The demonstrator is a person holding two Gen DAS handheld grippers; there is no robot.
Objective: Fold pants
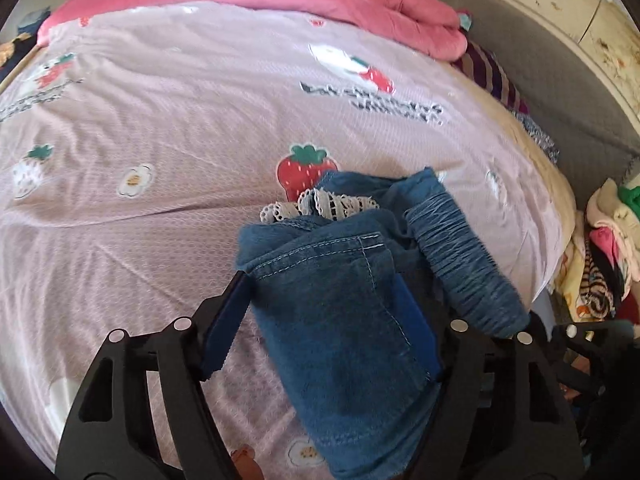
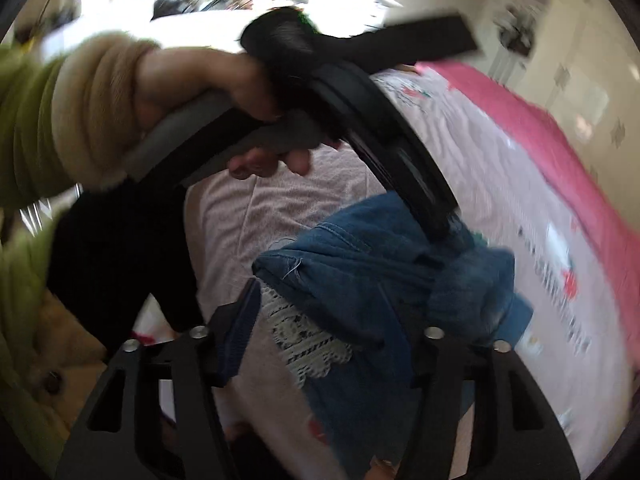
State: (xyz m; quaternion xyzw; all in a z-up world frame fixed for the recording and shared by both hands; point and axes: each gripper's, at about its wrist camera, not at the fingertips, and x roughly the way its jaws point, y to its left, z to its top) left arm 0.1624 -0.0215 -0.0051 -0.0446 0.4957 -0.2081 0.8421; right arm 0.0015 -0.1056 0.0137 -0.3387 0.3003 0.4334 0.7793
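Soft, limp, light denim pants (image 1: pixel 340 304) with a lace hem (image 1: pixel 320 204); best gripped at the thick seams. The left gripper (image 1: pixel 320 280) and right gripper (image 2: pixel 332 320) stand half-wide around bunched cloth; a firm pinch I cannot tell.

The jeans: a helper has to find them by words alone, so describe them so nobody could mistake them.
Start from the bed, covered by a pale pink strawberry-print sheet with a pink quilt at its far edge. Near the close edge lies the bunched blue denim jeans, the only dark blue item there, with white lace trim.
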